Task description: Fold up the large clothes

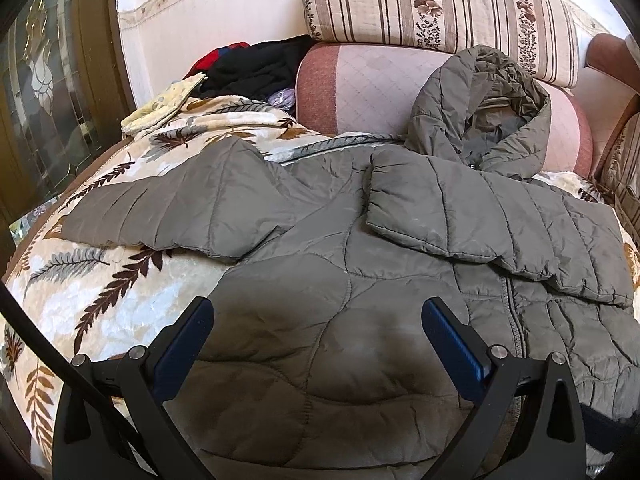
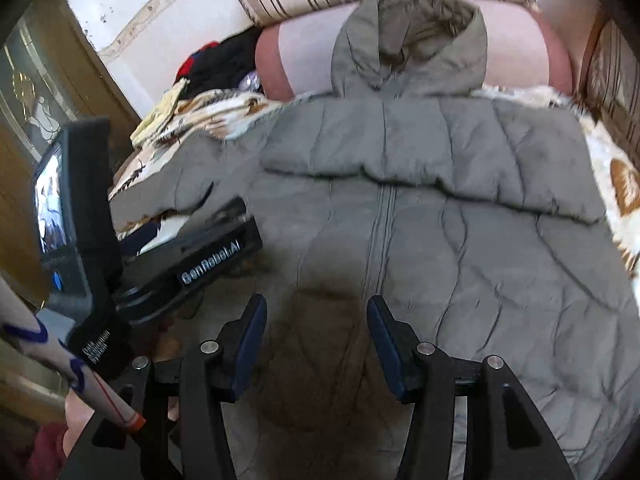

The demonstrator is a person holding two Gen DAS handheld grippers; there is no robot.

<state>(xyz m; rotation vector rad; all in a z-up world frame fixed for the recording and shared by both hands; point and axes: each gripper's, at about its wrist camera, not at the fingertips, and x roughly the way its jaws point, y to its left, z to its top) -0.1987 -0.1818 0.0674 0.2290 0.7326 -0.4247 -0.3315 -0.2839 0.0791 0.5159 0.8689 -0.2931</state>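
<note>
Only the right wrist view shows the left hand-held gripper (image 2: 240, 216) over the jacket (image 2: 440, 240).

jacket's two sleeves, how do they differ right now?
The folded sleeve lies across the jacket chest, over the zipper; the spread sleeve sticks out sideways onto the leaf-print blanket. The folded one's cuff points inward toward the chest middle, the spread one's points away from the body. Both are the same grey quilted fabric, lying flat, and neither is held by a gripper.
</note>
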